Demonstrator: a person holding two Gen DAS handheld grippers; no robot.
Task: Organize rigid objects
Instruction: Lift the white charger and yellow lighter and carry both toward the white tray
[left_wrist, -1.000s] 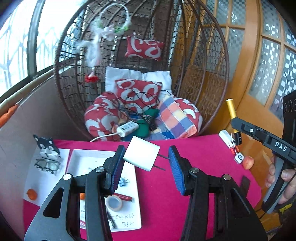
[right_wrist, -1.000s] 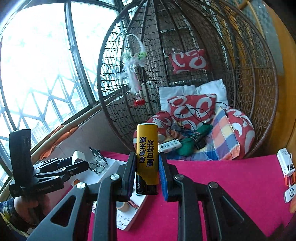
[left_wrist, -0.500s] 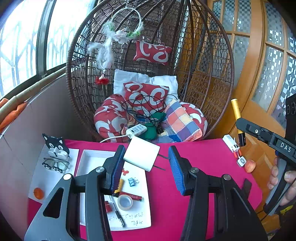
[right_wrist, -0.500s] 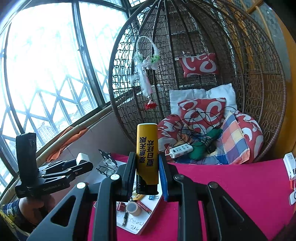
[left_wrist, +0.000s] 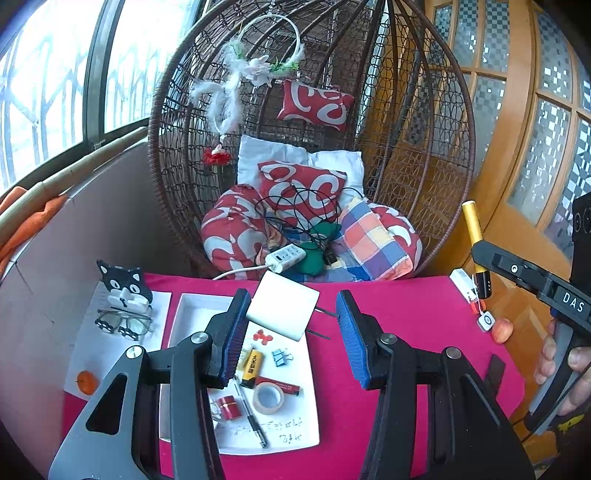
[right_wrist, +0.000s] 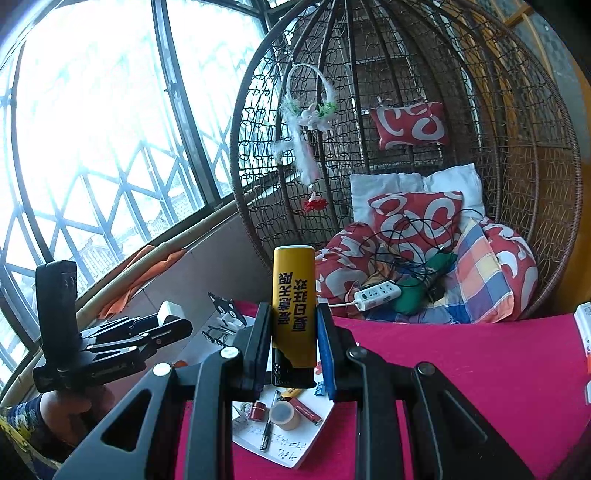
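Observation:
My right gripper (right_wrist: 293, 343) is shut on a yellow lighter (right_wrist: 293, 295) with black lettering, held upright above the table; it also shows at the right of the left wrist view (left_wrist: 474, 236). My left gripper (left_wrist: 290, 325) stands wide apart, with a white square charger (left_wrist: 282, 310) with two prongs against its left finger; in the right wrist view the jaws (right_wrist: 162, 328) look closed on it. Below lies a white tray (left_wrist: 184, 306) holding a second yellow lighter (left_wrist: 254, 363), tape roll (left_wrist: 268, 397), pen, red items and a blue clip.
The table has a pink cloth (left_wrist: 406, 332). A cat-shaped holder (left_wrist: 123, 286), glasses (left_wrist: 123, 325) and a small orange (left_wrist: 86, 381) lie on white paper at left. Small white tags and a peach-coloured object (left_wrist: 502, 329) lie at right. A wicker egg chair (left_wrist: 314, 147) with cushions stands behind.
Both grippers have risen and tilted, so more of the tray and its contents shows below. The charger and the lighter stay in the same place relative to the fingers.

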